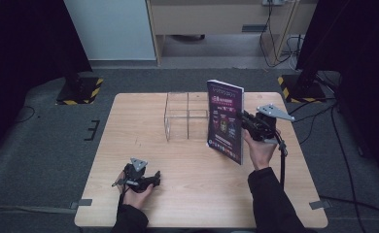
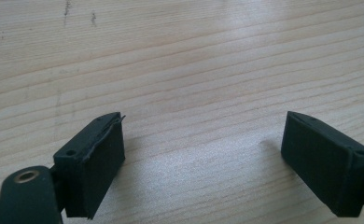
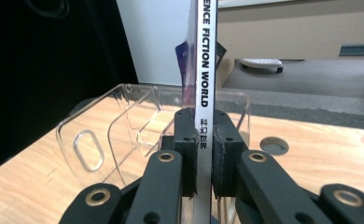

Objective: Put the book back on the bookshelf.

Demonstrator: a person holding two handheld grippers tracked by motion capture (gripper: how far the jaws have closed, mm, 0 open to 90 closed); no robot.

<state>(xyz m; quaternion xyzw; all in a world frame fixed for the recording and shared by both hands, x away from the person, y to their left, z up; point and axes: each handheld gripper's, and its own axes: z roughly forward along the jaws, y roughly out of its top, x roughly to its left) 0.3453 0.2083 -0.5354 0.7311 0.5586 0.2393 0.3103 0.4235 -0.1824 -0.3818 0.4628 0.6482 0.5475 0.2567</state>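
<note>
My left claw (image 1: pixel 151 178) low over tabletop (image 1: pixel 192 194), near its front edge, jaws spread wide, nothing between them; bare wood grain under jaws in left gripper view. Clear organizer (image 1: pixel 186 116) ahead and to right of left claw, standing just left of right claw. My right claw (image 1: pixel 246 121) raised, jaws clamped on magazine (image 1: pixel 225 120) spine. Magazine upright, cover facing left claw; spine reads "SCIENCE FICTION WORLD" in right gripper view (image 3: pixel 203 93). Organizer just beyond right claw's jaws (image 3: pixel 119 135).

Pale matt wood-grain table (image 1: pixel 187 194), clear glossy plastic organizer (image 1: pixel 185 116), glossy paper magazine (image 1: pixel 225 121), matt black gripper pads (image 2: pixel 101 163)
</note>
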